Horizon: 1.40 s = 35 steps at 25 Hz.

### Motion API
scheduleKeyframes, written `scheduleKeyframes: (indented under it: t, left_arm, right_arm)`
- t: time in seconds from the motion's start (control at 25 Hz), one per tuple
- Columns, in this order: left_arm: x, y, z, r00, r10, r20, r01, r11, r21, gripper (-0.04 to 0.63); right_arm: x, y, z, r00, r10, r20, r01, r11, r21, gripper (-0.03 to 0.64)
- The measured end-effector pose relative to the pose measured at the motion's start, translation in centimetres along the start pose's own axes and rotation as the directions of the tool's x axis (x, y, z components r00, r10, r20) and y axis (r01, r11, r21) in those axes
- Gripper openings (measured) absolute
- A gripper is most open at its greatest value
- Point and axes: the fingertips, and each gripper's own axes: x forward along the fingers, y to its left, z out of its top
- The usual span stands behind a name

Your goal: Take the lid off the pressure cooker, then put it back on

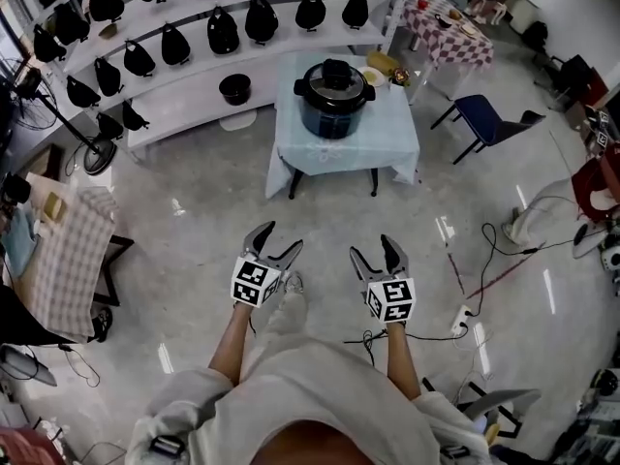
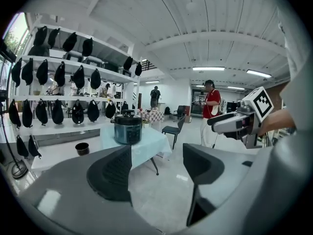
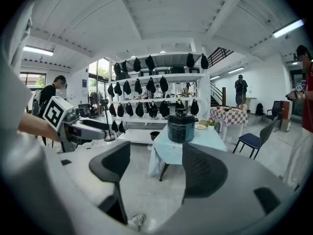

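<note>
While both tools hang in the air well short of the table (image 1: pixel 392 134), on its near side, the pressure cooker (image 1: pixel 334 105) stands in the middle of that table's pale blue cloth. Its lid (image 1: pixel 335 78) sits on the pot, black knob uppermost.

The left gripper (image 1: pixel 283 237) has its jaws spread wide, with only grey floor between them. The right gripper (image 1: pixel 372 247) is spread just as wide and grips nothing. Neither touches the table or the cooker.

The only clear markings are the black-and-white square patterns on each gripper's cube. Any print on the cooker's dark front is too small to read.

A small plate (image 1: pixel 374 77) lies on the table's far right corner, just beside the cooker. Behind the table runs a white curved shelving unit (image 1: pixel 194 90) with rows of dark, teardrop-shaped things, perhaps bags (image 1: pixel 223 33). A black bowl (image 1: pixel 235 88) sits on its low shelf, behind the table to the left. To the table's right stands a blue chair (image 1: pixel 486 119). Farther behind on that side is a second table with a red-and-white checked cloth (image 1: pixel 455 42).

The floor (image 1: pixel 194 221) around the table is glossy grey and throws back the lights. Cables and a white power strip (image 1: pixel 461 319) lie on it on the table's near side, well away. In the gripper views the ceiling is white, with beams and strip lights.
</note>
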Motion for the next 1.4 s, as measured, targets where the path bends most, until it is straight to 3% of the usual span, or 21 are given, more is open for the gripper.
scheduleKeyframes:
  t: [0.44, 0.96, 1.4]
  left_arm:
    - [11.5, 12.8, 8.5, 0.998, -0.055, 0.033, 0.054, 0.998, 0.011, 0.311]
    - [20.7, 19.3, 10.3, 0.996, -0.086, 0.022, 0.085, 0.996, 0.020, 0.311]
    - [32.7, 25.9, 15.6, 0.999, -0.038, 0.025, 0.038, 0.999, 0.000, 0.311]
  right_arm:
    - [14.9, -5.6, 9.5, 0.999, -0.046, 0.025, 0.046, 0.999, 0.004, 0.308]
    - [24.2, -9.9, 9.7, 0.999, -0.052, -0.005, 0.052, 0.998, 0.035, 0.308]
    - [35.2, -19.0, 14.1, 1.000, 0.000, 0.002, 0.000, 0.999, 0.033, 0.308]
